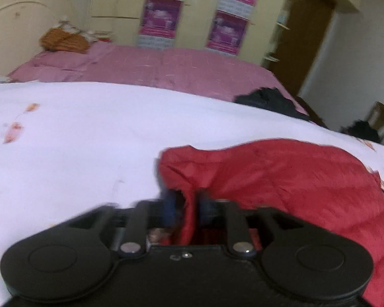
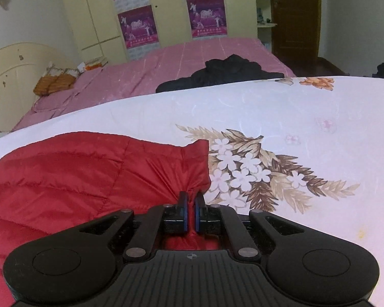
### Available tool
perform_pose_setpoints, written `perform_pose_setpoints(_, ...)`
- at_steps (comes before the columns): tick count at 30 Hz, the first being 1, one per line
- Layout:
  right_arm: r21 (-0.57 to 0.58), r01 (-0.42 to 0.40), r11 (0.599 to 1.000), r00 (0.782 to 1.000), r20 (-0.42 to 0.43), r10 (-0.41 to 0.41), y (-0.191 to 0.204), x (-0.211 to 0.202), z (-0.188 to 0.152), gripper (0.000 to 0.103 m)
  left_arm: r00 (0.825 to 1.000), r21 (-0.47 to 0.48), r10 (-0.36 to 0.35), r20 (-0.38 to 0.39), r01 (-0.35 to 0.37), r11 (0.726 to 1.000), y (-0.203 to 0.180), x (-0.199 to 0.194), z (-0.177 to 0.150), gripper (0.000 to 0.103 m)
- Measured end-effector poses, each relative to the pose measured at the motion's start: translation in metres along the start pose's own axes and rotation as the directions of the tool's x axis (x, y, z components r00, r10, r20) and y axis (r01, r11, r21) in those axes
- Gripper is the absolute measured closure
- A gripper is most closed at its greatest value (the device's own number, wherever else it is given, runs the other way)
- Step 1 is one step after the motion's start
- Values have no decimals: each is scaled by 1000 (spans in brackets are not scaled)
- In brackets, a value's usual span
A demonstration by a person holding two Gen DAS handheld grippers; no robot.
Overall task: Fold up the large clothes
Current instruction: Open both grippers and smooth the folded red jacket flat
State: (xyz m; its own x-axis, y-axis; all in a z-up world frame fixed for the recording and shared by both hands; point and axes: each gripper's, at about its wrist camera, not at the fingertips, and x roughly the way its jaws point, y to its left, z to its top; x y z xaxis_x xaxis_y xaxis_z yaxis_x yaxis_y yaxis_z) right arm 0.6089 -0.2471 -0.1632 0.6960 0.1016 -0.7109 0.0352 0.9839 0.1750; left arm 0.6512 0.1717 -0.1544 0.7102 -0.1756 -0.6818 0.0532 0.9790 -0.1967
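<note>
The red padded jacket lies on the white flowered quilt, stretched between the two tongs; each holds one end. The right tongs are clenched on a gathered corner – narrow gap, cloth pinched; the left tongs stand wider with a red fold between them (too blurred to tell whether they grip).

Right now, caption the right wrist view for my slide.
Right hand-held gripper pinching a corner of the red puffer jacket on the floral white sheet.
</note>
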Motion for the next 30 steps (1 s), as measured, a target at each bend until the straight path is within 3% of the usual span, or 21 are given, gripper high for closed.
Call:
perform_pose_setpoints(2, -21, 79, 997, 992, 100, -76, 3, -21, 2, 17, 995, -14, 45, 94, -44, 999, 2, -24, 1, 22)
perform_pose_setpoints(4, -40, 39, 998, 987, 159, -32, 10, -41, 3, 17, 988, 7, 46, 145, -48, 999, -5, -47, 6, 24)
perform_pose_setpoints(5, -49, -5, 999, 987, 158, 13, 16, -49, 4, 24, 988, 20, 19, 154, -23, 1000, -12, -56, 7, 26)
perform_pose_setpoints(6, -63, -55, 996, 986, 154, 64, 26, -55, 4, 39, 986, 33, -29, 165, 24, 999, -23, -66, 7, 27)
perform_pose_setpoints(7, -84, -97, 992, 983, 146, 109, 39, -58, 5, 43, 983, 51, -79, 163, 71, 996, -36, -70, 7, 26)
perform_pose_setpoints(9, -134, -171, 976, 975, 118, 187, 69, -58, 3, 44, 984, 135, -147, 103, 133, 982, -73, -66, 4, 26)
perform_pose_setpoints(12, -213, -237, 948, 967, 41, 251, 119, -43, -2, 44, 985, 215, -172, 35, 160, 963, -115, -46, -4, 28)
perform_pose_setpoints(15, -320, -174, 931, 984, -29, 174, 147, -11, -16, 44, 997, 224, -78, -6, 77, 972, -122, -15, -13, 23)
perform_pose_setpoints(18, -237, -208, 949, 978, -65, 198, 135, 12, -23, 44, 993, 114, -117, -19, 119, 986, -106, 4, -20, 23)
perform_pose_setpoints(23, -277, -192, 941, 981, -91, 173, 141, 14, -20, 44, 994, 162, -99, -54, 106, 981, -104, 6, -16, 25)
perform_pose_setpoints(24, -269, -175, 947, 984, -87, 157, 136, 6, -19, 44, 994, 167, -89, -57, 98, 981, -100, -4, -12, 35)
perform_pose_setpoints(25, -262, -138, 955, 990, -66, 124, 129, 0, -17, 44, 997, 193, -69, -36, 74, 978, -95, -15, -11, 34)
perform_pose_setpoints(26, -261, -93, 961, 996, -32, 87, 115, -8, -15, 44, 1000, 234, -25, 11, 21, 972, -86, -29, -13, 24)
perform_pose_setpoints(27, -255, -49, 966, 999, -16, 46, 98, -10, -16, 44, 1000, 257, 18, 20, -23, 966, -82, -29, -17, 20)
perform_pose_setpoints(28, -245, -6, 970, 999, -33, -2, 85, -5, -17, 44, 999, 259, 46, -20, -39, 965, -71, -23, -18, 19)
perform_pose_setpoints(30, -165, -36, 986, 998, -61, 26, 60, -1, -17, 44, 998, 166, 9, -59, 1, 986, -46, -20, -19, 19)
